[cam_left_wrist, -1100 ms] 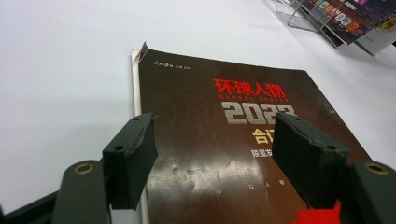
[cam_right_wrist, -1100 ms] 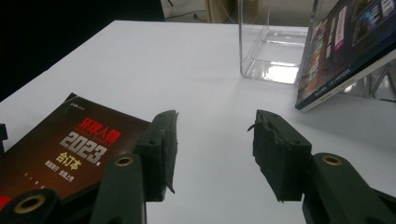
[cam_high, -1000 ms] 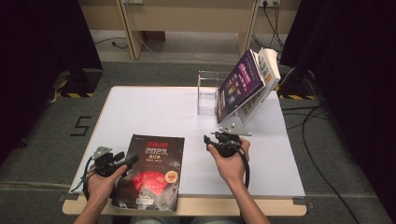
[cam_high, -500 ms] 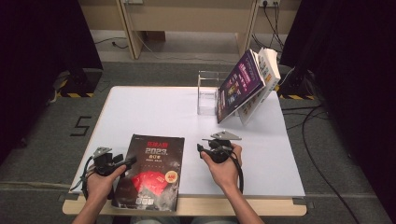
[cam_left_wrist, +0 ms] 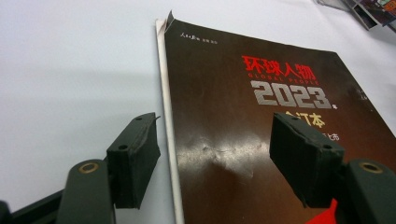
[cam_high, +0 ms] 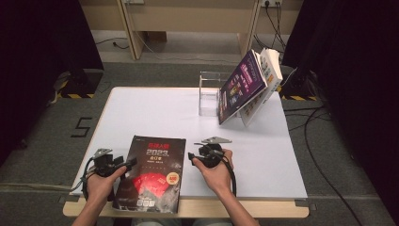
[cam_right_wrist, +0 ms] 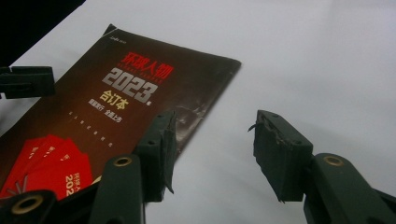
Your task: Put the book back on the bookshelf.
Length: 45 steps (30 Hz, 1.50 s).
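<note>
The dark book [cam_high: 151, 172] is laid flat at the near edge of the bench [cam_high: 155, 113], between the wide-open left gripper [cam_left_wrist: 212, 154] and right gripper [cam_right_wrist: 212, 149], so its edges should be pinched gently

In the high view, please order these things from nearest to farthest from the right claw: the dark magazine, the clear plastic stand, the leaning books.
1. The dark magazine lies flat just beside the right claw, toward the left claw.
2. The clear plastic stand is farther up the table, near its far edge.
3. The leaning books rest against that stand, on its right side. Stand and books are nearly equal; I rank them loosely.
</note>
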### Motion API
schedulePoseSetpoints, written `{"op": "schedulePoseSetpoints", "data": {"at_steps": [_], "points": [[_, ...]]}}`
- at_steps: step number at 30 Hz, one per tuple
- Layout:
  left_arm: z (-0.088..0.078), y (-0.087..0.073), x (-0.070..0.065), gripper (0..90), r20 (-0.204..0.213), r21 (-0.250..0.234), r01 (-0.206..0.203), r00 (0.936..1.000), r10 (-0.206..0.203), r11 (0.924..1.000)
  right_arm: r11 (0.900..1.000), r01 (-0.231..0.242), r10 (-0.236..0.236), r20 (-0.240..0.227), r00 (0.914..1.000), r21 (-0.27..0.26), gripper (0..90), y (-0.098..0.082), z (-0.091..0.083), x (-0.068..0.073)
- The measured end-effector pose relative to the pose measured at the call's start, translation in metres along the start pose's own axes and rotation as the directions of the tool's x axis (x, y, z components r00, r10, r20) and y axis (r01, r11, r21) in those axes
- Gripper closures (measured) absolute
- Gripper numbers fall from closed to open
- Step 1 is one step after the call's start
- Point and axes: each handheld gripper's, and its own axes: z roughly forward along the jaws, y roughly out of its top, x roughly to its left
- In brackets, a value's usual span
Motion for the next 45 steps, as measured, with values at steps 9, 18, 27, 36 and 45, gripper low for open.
{"op": "schedulePoseSetpoints", "data": {"at_steps": [9, 18, 27, 36, 45], "points": [[0.001, -0.001, 0.002, 32.0, 0.002, 0.011, 0.005, 1.0000, -0.005, 0.9999, 0.999, 0.000, 0.002, -0.041, 0.9992, 0.048, 49.5, -0.003, 0.015, 0.010], [0.001, 0.000, 0.002, 33.3, 0.011, 0.013, 0.012, 0.9999, -0.012, 0.9998, 0.995, -0.012, 0.019, -0.079, 0.9967, 0.095, 49.4, -0.006, 0.029, 0.019], [0.003, 0.000, 0.000, 34.7, 0.017, 0.018, 0.003, 0.9999, -0.003, 0.9998, 0.989, -0.025, 0.039, -0.098, 0.9944, 0.143, 49.2, -0.009, 0.038, 0.023], [0.003, 0.000, -0.001, 36.3, 0.008, 0.021, 0.005, 1.0000, -0.005, 0.9998, 0.983, -0.039, 0.060, -0.113, 0.9918, 0.177, 48.9, -0.010, 0.043, 0.025], [0.002, 0.001, 0.002, 41.0, 0.020, 0.017, 0.069, 0.9974, -0.070, 0.9975, 0.984, -0.015, 0.036, -0.113, 0.9929, 0.179, 47.4, -0.010, 0.046, 0.028]]}}
